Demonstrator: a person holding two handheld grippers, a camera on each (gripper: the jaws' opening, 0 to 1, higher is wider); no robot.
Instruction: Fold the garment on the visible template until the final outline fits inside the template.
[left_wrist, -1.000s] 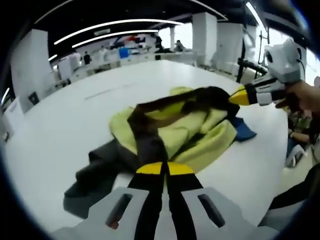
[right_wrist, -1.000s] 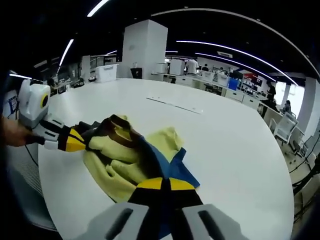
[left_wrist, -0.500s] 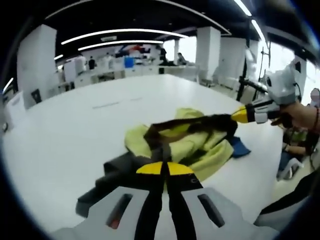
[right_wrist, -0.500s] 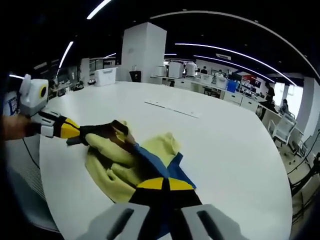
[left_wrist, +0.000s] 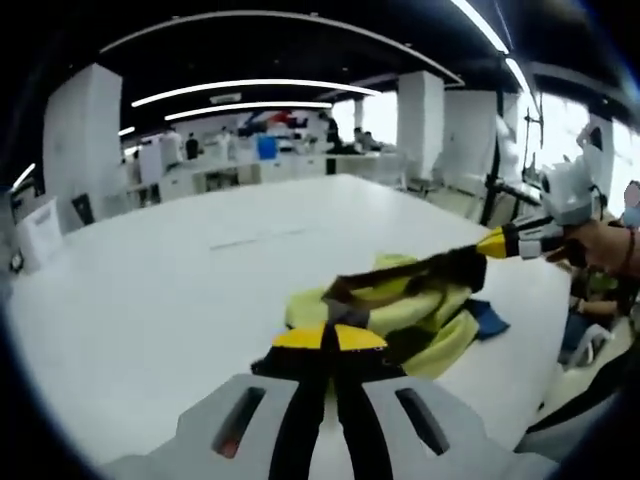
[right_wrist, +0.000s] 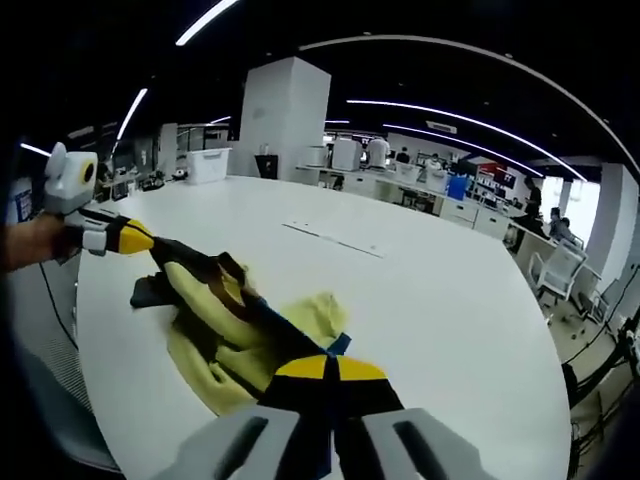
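Left gripper view, one garment (left_wrist: 420, 300), two tools pinching

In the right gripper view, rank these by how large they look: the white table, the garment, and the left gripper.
1. White table: spans most of the view.
2. Garment: yellow, dark and blue bundle, held taut.
3. Left gripper: smallest, though it sits farther from the camera.
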